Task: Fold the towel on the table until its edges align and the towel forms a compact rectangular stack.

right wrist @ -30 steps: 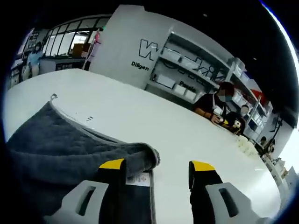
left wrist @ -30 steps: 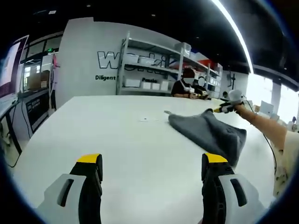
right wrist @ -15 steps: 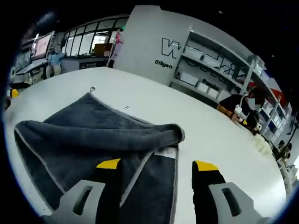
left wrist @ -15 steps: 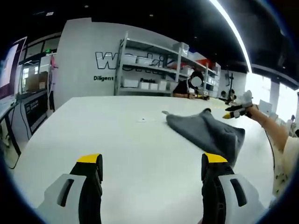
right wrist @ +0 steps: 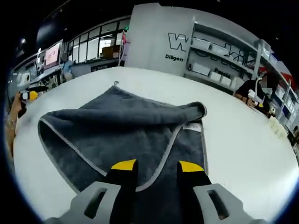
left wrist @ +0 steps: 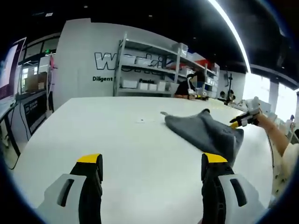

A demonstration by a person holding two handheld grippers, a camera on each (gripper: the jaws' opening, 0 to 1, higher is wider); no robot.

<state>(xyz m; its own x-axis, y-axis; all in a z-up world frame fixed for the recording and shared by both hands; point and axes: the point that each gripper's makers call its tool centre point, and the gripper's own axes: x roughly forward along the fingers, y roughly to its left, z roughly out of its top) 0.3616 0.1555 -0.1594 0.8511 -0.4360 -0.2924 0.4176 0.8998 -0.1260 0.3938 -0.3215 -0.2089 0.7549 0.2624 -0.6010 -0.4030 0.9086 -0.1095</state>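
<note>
While towel lies under it | right gripper spread, empty

**Looks like a lab or workshop floor**

Big open hall with a dark ceiling and a long light strip. Metal shelving stacked with white boxes against a lettered wall. Large white table, monitor off to the side, glass partitions behind.

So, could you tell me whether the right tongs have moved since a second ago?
Yes: in the left gripper view the right tongs have drawn back off the towel, toward its near end.
</note>
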